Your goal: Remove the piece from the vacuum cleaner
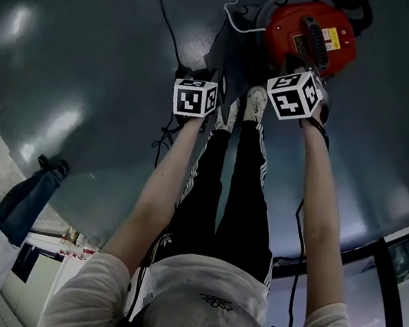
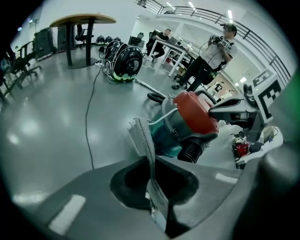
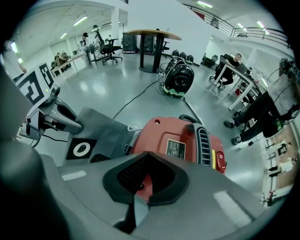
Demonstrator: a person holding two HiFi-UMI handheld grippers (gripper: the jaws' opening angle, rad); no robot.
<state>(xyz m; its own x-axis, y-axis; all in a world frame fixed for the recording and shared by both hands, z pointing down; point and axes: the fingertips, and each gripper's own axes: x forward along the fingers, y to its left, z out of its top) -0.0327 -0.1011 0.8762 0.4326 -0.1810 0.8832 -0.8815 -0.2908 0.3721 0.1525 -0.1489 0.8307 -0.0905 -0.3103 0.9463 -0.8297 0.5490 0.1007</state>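
Between left tongs [image 2: 160, 213], piece [image 2: 143, 137] edge-on, pointing toward vacuum cleaner [image 2: 193, 117].

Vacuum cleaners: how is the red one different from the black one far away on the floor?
The red vacuum cleaner is red with a vent grille on top; the black vacuum cleaner is black with a green rim. The red one is close up; the black one is far off near the round table. Both sit on the shiny grey floor.
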